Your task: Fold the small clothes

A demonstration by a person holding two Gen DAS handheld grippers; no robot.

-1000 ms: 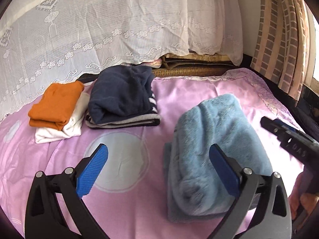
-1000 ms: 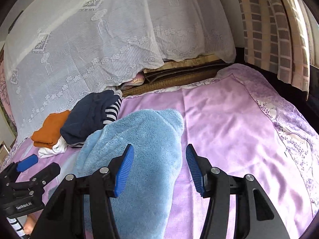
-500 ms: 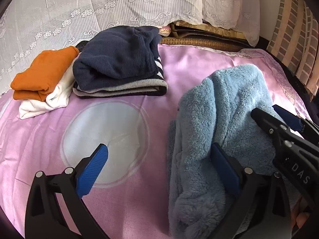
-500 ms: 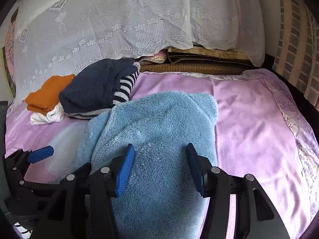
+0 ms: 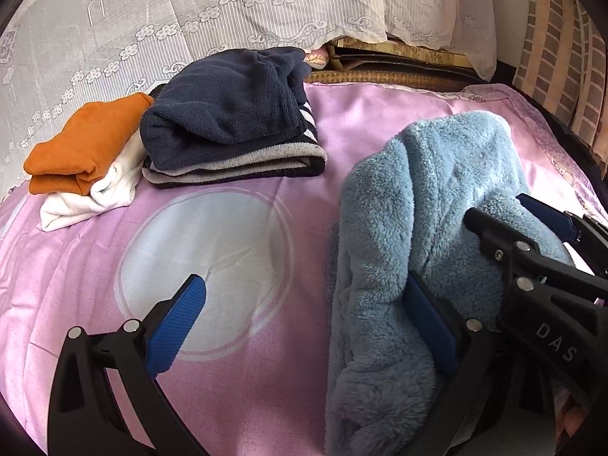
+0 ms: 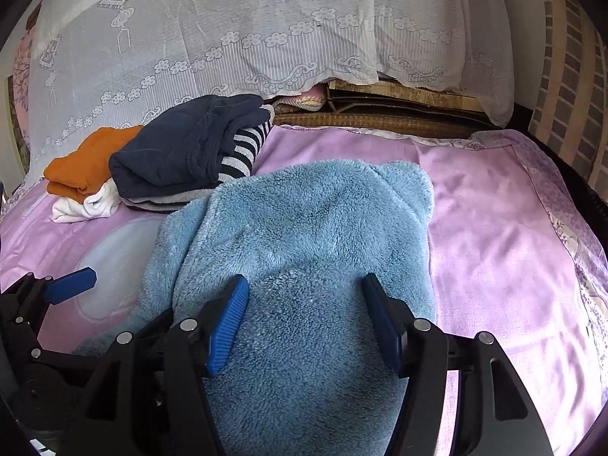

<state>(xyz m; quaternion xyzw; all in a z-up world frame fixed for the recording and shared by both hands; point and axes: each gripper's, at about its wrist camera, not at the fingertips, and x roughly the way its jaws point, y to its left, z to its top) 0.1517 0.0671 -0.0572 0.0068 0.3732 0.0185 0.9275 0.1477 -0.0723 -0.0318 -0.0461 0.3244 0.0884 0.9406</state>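
A fluffy light-blue garment (image 5: 429, 197) lies bunched on the pink bedsheet (image 5: 212, 243); it also fills the middle of the right wrist view (image 6: 304, 235). My left gripper (image 5: 304, 326) is open, its right finger pressed against the garment's left fold, its left finger over bare sheet. My right gripper (image 6: 306, 323) is open, low over the garment with both fingers resting on its pile; it shows in the left wrist view (image 5: 524, 228) on top of the garment.
Folded clothes sit at the back left: a navy striped stack (image 5: 231, 121) and an orange piece on a white one (image 5: 87, 148). A lace-covered bedding pile (image 6: 266, 30) rises behind. A brick-pattern curtain (image 6: 570, 87) hangs at the right edge.
Both grippers have moved forward and lower onto the blue garment. The right gripper now lies over the garment close beside the left one. Jaws stayed open.
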